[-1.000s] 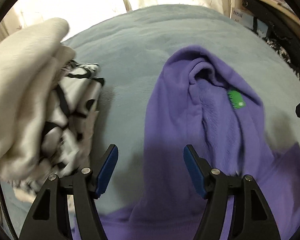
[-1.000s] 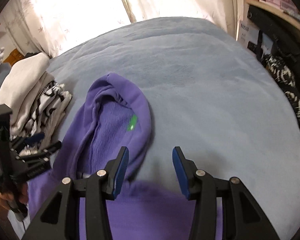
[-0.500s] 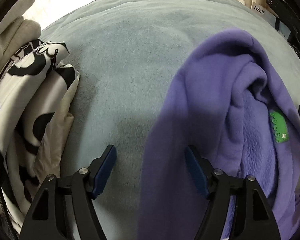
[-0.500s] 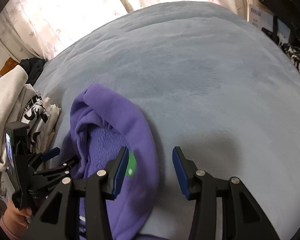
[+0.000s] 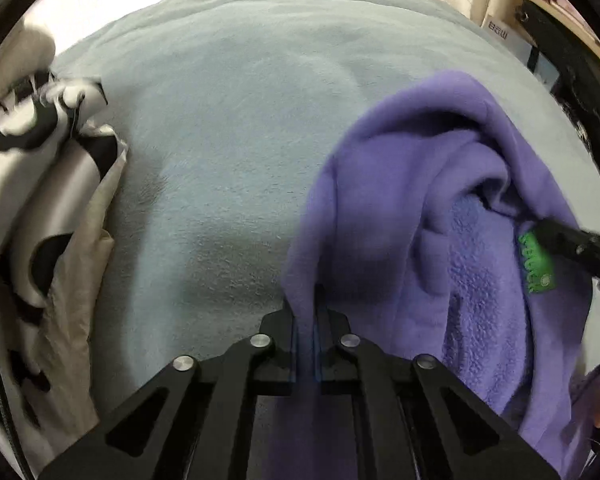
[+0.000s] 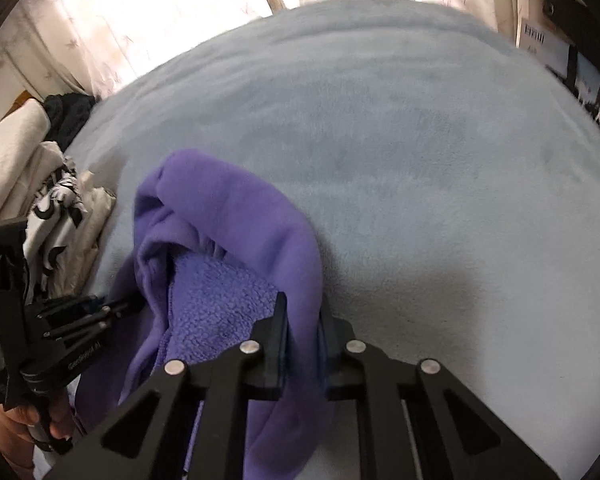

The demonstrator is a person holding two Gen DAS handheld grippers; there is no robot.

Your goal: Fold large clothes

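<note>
The purple hoodie (image 5: pixel 440 208) is lying on the pale blue bed (image 5: pixel 228 128), its hood end bunched and open so that the fleecy lining and a green label (image 5: pixel 536 262) are showing. Both grippers have just been closing with cloth between their jaws: the left gripper (image 5: pixel 307 334) is clamping the hood's left edge, and the right gripper (image 6: pixel 302 334) is pinching the thick rolled edge on the other side, near the label. The likeliest trouble is that each gripper is holding only the outer layer of the hood, so that when lifted the lining will be sagging and the hoodie twisting rather than spreading flat. The right grip is sitting on a fat fold, which may be slipping out once the weight of the body hangs from it. A pile of folded clothes (image 5: pixel 48 208), white with black print, is lying near the left side; swinging the hoodie that way could be dragging it askew.
</note>
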